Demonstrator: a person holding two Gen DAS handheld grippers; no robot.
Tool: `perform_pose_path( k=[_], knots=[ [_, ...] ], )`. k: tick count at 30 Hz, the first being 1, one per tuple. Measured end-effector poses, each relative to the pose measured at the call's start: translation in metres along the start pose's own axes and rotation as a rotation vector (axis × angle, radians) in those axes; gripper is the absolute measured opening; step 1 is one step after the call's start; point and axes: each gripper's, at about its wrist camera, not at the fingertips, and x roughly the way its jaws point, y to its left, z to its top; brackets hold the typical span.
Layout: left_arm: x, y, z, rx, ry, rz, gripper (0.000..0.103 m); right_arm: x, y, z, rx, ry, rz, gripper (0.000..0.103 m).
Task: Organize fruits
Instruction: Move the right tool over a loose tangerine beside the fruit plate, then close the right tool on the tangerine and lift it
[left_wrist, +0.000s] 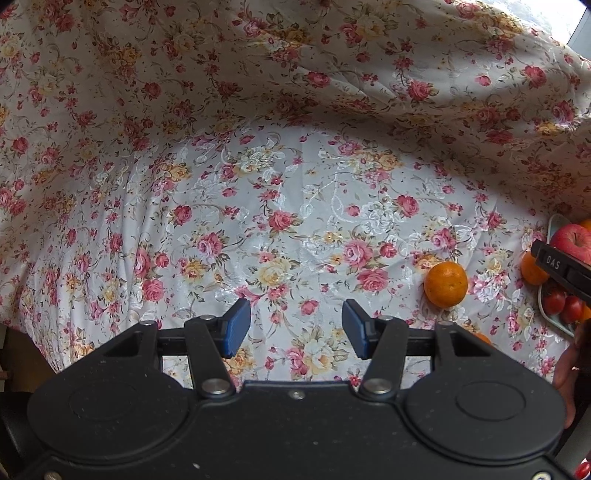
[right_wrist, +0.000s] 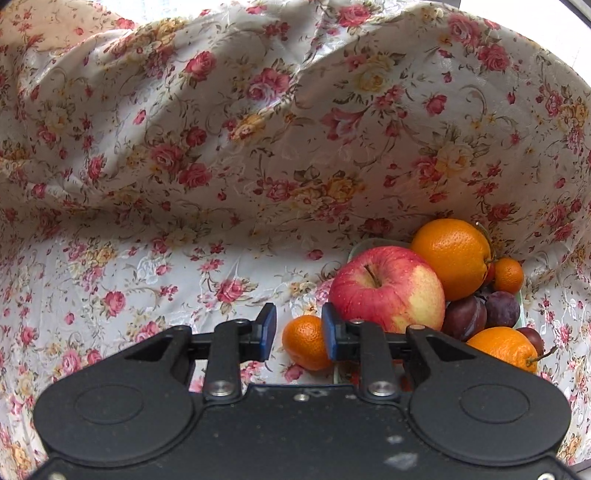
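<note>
Reaching with my right claw (right_wrist: 299, 334) toward the pile of fruit, I have a small tangerine (right_wrist: 304, 341) sitting partly between its blue pads (right_wrist: 266, 330); the pad on the apple side overlaps the tangerine's edge, while the other pad stands clear of it with flowered cloth (right_wrist: 221, 166) showing in the gap, so I judge the claw only part closed and not yet clamped on anything; the tangerine rests on the cloth-covered counter just beside the plate (right_wrist: 356, 248). On that plate sit a red apple (right_wrist: 388, 290), a big orange (right_wrist: 452, 256), a smaller tangerine behind it (right_wrist: 509, 275), two dark plums (right_wrist: 480, 312) and another orange (right_wrist: 504, 347) at the near edge, all crowded and touching. My left claw (left_wrist: 295, 328) hangs over bare cloth with its pads well apart and nothing between them; off to its right a loose orange (left_wrist: 446, 283) lies alone on the cloth, apart from the plate (left_wrist: 553, 225). I take the step in hand to be gathering the stray fruit, starting with the little tangerine; the next move seems to call for centring the pads on its widest part and squeezing gently, since it is round and could roll, and the apple is close enough that the inner pad might nudge it; then the loose orange would remain for my idle left claw.
</note>
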Motion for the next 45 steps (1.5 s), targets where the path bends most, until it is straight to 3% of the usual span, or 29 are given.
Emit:
perform_pose_path(
  k=[4, 7, 14, 17, 21, 26, 30, 35, 39, 45],
  knots=[
    [-0.001, 0.001, 0.000, 0.007, -0.003, -0.007, 0.060, 0.000, 0.006, -0.010, -0.011, -0.017, -0.029, 0.030],
    [-0.001, 0.001, 0.000, 0.005, 0.005, -0.011, 0.060, -0.010, 0.005, -0.023, 0.017, 0.019, -0.003, 0.034],
    [0.000, -0.001, -0.001, 0.009, 0.009, -0.015, 0.060, -0.023, -0.007, -0.067, 0.075, 0.222, 0.148, 0.031],
    [0.002, -0.003, -0.001, 0.012, 0.020, -0.023, 0.060, -0.043, -0.012, -0.071, 0.070, 0.160, 0.156, 0.030],
    [0.001, -0.005, -0.002, 0.019, 0.013, -0.017, 0.060, -0.064, -0.012, -0.041, 0.083, 0.018, 0.145, 0.030],
    [0.003, -0.006, -0.003, 0.026, 0.022, -0.020, 0.060, -0.045, -0.004, -0.008, 0.103, -0.067, 0.090, 0.030],
    [0.002, -0.007, -0.002, 0.040, 0.018, -0.029, 0.060, -0.006, -0.001, 0.002, 0.097, 0.004, 0.069, 0.030],
    [0.002, -0.004, 0.000, 0.034, 0.017, -0.035, 0.060, 0.024, -0.004, -0.019, 0.093, 0.106, 0.018, 0.030],
    [0.002, -0.003, 0.000, 0.026, 0.021, -0.038, 0.060, 0.015, -0.013, -0.043, 0.149, 0.133, 0.041, 0.029],
    [0.003, -0.005, -0.002, 0.028, 0.027, -0.043, 0.060, -0.007, -0.029, -0.083, 0.306, 0.245, 0.117, 0.029]
  ],
)
